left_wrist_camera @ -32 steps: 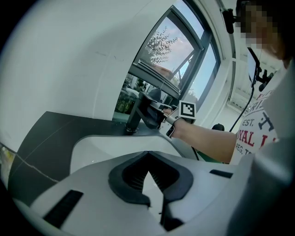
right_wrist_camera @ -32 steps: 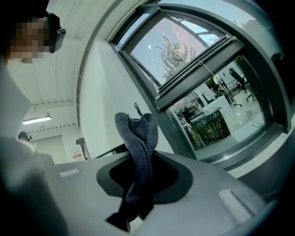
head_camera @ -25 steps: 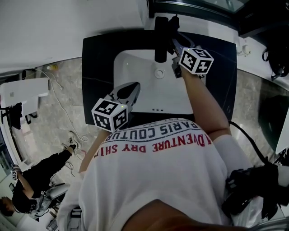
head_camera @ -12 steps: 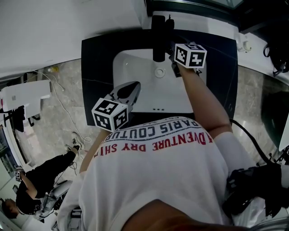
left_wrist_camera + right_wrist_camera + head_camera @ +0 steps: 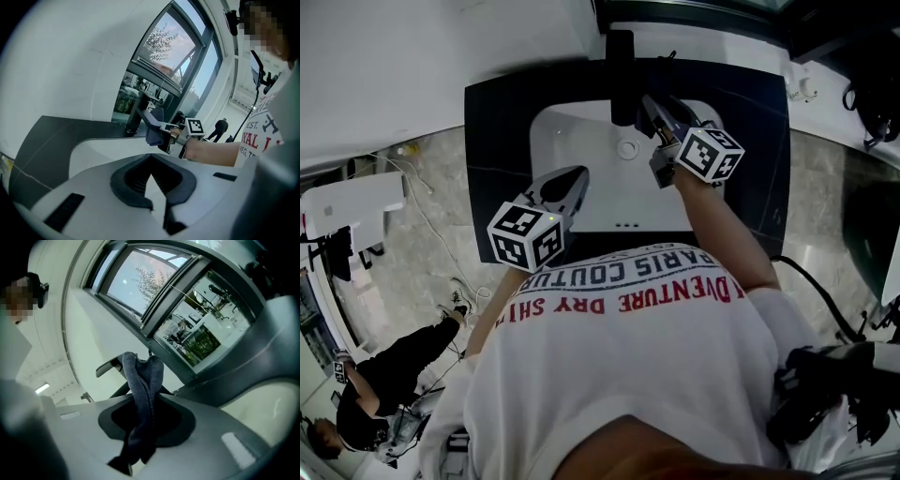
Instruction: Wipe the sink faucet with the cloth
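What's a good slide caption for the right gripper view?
Right gripper shut on a grey cloth at the faucet, window behind.

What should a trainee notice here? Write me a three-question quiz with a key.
1. True or false: the cloth is pinched in the left gripper.
2. The left gripper's jaws hang over: A) the white sink; B) the floor; C) the window sill.
3. Fill in: the right gripper holds the cloth at the black ____.
Key: 1 false; 2 A; 3 faucet.
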Demonstrator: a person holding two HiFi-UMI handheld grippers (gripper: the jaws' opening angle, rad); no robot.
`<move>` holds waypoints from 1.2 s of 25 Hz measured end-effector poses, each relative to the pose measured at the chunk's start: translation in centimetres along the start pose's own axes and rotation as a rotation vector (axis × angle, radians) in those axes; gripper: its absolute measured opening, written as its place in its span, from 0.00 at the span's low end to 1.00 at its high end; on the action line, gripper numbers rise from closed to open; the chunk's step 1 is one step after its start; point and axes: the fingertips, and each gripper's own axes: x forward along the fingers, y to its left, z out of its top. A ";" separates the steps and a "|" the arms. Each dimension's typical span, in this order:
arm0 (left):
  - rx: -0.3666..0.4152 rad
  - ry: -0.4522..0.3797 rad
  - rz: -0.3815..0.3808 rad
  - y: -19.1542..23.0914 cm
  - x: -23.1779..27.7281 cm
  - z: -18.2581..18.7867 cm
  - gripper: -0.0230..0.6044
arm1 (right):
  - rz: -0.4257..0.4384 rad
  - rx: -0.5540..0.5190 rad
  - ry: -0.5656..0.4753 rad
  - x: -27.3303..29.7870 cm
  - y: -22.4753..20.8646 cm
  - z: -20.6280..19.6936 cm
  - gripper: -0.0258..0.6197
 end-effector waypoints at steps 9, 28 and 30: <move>0.000 0.016 0.004 0.0 0.2 -0.6 0.04 | 0.169 0.168 -0.043 1.8 1.3 -1.5 0.14; -0.033 0.002 0.036 1.2 -0.5 -0.9 0.04 | 0.013 0.008 0.107 4.7 -0.5 -3.6 0.14; -0.037 0.000 0.040 1.2 -0.5 -1.0 0.04 | -0.007 -0.011 0.129 4.8 -0.6 -3.7 0.14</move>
